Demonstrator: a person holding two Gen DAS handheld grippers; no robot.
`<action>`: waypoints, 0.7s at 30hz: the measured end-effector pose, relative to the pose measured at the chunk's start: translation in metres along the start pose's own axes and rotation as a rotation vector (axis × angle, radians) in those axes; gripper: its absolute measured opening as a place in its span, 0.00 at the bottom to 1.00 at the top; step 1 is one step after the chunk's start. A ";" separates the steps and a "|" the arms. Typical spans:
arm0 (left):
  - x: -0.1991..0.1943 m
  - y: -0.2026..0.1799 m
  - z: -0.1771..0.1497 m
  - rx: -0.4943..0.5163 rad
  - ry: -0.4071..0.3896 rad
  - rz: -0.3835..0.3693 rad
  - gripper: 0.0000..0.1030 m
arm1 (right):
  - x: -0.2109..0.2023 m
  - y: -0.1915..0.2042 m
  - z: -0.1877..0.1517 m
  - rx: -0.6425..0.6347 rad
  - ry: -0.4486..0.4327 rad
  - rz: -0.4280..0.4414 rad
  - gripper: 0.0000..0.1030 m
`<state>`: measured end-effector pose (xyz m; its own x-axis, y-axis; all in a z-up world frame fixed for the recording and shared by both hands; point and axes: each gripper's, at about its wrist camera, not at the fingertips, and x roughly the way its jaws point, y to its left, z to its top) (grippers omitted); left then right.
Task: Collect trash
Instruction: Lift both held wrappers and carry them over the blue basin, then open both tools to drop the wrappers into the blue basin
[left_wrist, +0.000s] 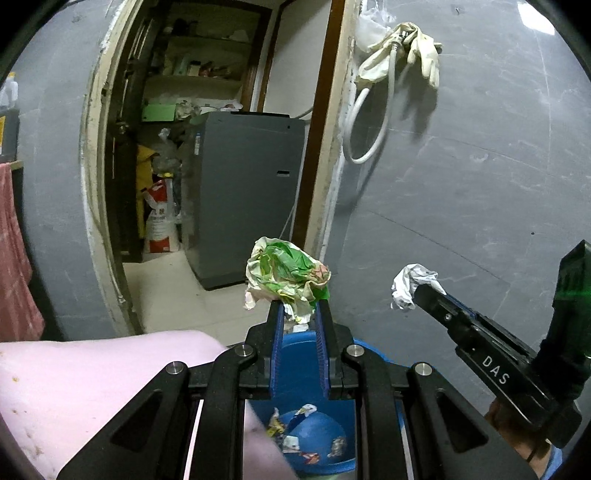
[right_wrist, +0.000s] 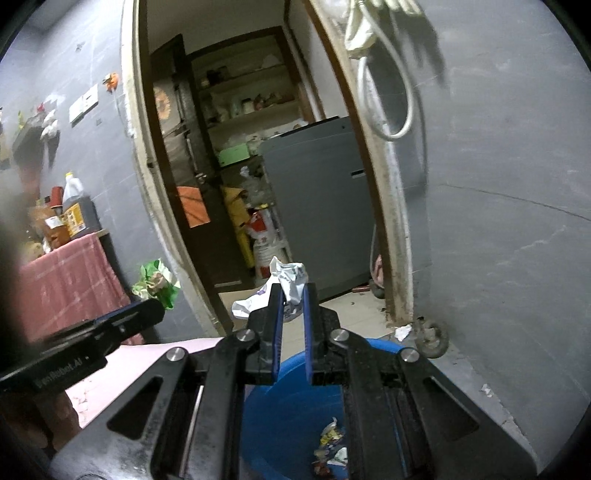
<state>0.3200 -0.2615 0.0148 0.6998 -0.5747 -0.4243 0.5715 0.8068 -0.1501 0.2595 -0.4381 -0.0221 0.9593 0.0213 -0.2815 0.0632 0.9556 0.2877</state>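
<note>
With the left gripper (left_wrist: 300, 308) clamping the green wrapper (left_wrist: 288, 275) and the right gripper (right_wrist: 293, 295) pinching white paper (right_wrist: 290, 282), release only once the blue bin (right_wrist: 280, 406) sits directly below each.

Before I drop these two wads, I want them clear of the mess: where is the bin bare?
The blue bin is bare on its left and near side, seen in the right wrist view. Scraps crowd its right bottom. The left claw holds the green wrapper, and the right claw the white paper.
</note>
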 end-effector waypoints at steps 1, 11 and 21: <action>0.001 -0.001 -0.002 0.000 0.000 -0.002 0.13 | 0.000 -0.003 0.000 0.001 -0.002 -0.007 0.11; 0.034 -0.013 -0.012 -0.008 0.068 -0.015 0.13 | 0.015 -0.029 -0.004 0.046 0.060 -0.029 0.13; 0.059 -0.005 -0.024 -0.050 0.199 0.004 0.21 | 0.030 -0.040 -0.012 0.079 0.141 -0.045 0.20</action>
<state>0.3482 -0.2964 -0.0307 0.6009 -0.5368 -0.5922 0.5430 0.8179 -0.1904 0.2822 -0.4720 -0.0528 0.9072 0.0254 -0.4198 0.1320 0.9305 0.3417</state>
